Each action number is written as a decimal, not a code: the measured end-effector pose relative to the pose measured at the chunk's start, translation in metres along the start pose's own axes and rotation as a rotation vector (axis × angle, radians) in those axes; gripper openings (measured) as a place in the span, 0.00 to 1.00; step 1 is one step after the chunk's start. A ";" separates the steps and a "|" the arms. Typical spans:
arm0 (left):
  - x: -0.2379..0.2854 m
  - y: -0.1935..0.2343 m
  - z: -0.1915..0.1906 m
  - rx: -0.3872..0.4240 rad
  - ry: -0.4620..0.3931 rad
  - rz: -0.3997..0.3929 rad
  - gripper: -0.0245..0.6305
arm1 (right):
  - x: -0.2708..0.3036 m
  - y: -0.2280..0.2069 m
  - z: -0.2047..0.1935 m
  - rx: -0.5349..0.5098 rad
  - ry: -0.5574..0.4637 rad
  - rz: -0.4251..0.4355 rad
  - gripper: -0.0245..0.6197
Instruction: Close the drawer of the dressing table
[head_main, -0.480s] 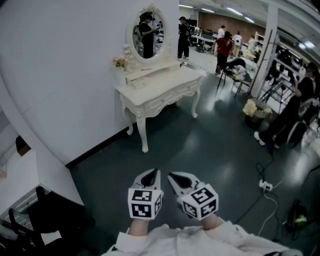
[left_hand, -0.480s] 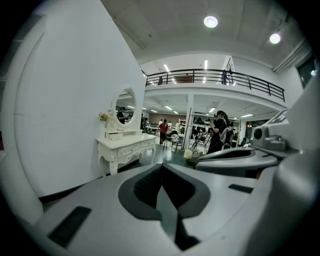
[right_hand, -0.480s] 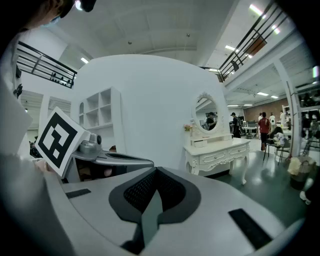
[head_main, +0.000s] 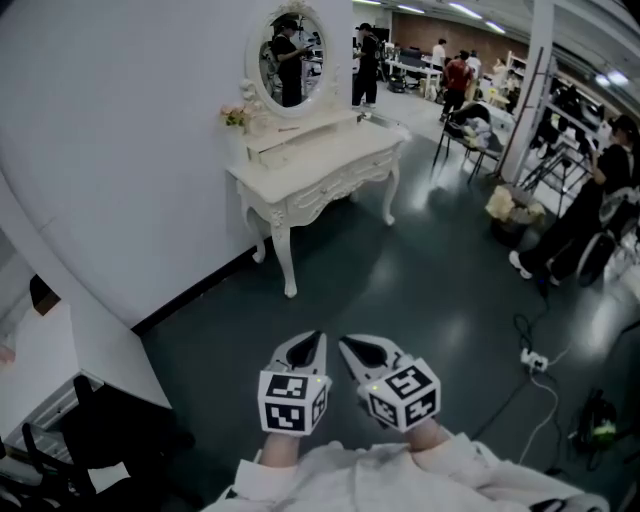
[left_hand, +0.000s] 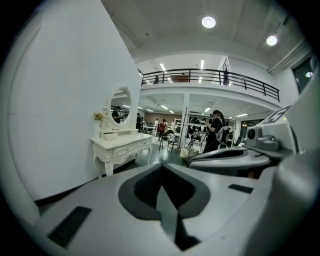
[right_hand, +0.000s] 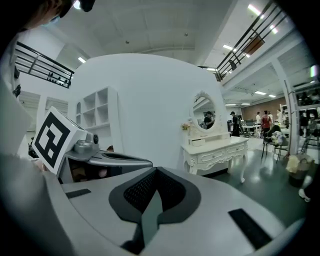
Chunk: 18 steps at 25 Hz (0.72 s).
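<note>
The dressing table (head_main: 320, 165) stands against the white wall (head_main: 120, 150) at 12 o'clock from the person, well apart across bare dark floor (head_main: 400, 290). In my judgement the step in hand is the approach: nothing is within reach yet. The next move calls for walking up to the table's front, finding which drawer stands out and pushing it in with closed jaws.

The 2 claws are side by side low in the head view, the left gripper (head_main: 310, 348) at 9 o'clock of the right gripper (head_main: 356, 353). Both have their jaws fully together and hold nothing.

The drawer fronts (head_main: 335, 185) run along the table's apron. From here I cannot tell which drawer is open or what any holds. A small bunch of flowers (head_main: 237, 118) sits at the top's 10 o'clock corner.
</note>
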<state>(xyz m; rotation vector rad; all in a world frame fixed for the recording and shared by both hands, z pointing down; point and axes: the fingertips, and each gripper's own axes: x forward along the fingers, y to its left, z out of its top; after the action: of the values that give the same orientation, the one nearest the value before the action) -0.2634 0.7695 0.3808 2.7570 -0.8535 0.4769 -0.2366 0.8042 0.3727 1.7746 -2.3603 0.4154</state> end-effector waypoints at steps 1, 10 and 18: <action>0.000 0.000 0.001 0.004 -0.006 -0.012 0.05 | 0.001 0.000 0.002 0.008 -0.011 0.004 0.05; 0.003 0.013 0.003 0.027 -0.044 -0.060 0.05 | 0.017 -0.010 0.012 0.044 -0.106 -0.034 0.05; 0.014 0.031 -0.005 0.020 -0.029 -0.046 0.17 | 0.031 -0.020 0.006 0.087 -0.085 -0.089 0.19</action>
<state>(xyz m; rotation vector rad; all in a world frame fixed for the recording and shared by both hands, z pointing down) -0.2716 0.7389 0.3934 2.8016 -0.7936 0.4410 -0.2259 0.7684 0.3782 1.9650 -2.3416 0.4441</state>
